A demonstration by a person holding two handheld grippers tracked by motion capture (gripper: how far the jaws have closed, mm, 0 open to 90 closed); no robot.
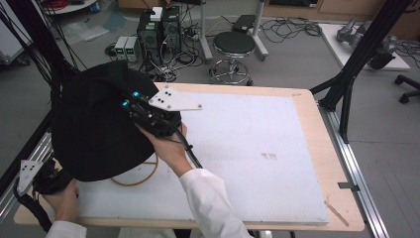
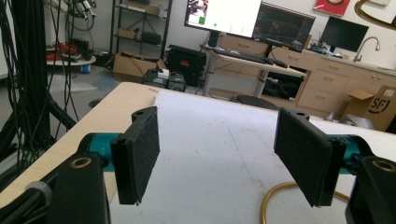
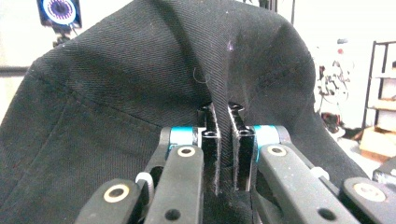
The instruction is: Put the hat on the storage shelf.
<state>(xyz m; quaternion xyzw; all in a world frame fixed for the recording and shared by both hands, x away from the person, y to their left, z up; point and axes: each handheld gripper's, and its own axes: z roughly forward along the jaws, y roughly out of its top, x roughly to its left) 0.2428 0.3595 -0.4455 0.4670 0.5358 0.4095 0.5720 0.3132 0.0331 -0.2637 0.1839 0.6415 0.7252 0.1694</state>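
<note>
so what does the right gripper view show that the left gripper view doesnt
Right gripper view: the right gripper with its jaws shut on a fold of the black fabric, which drapes over them.

Left gripper view: the left gripper with its jaws wide apart and nothing between them, the white table mat ahead, part of a tan ring lying on it, and desks with monitors beyond.

Both: a pair of black jaws rising from the bottom, and lab clutter in the background.

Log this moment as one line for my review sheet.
right gripper: shut on black cotton hat, lifted over white table mat | left gripper: open, nothing between jaws | tan hoop ring: lying on mat, partly under hat
</note>
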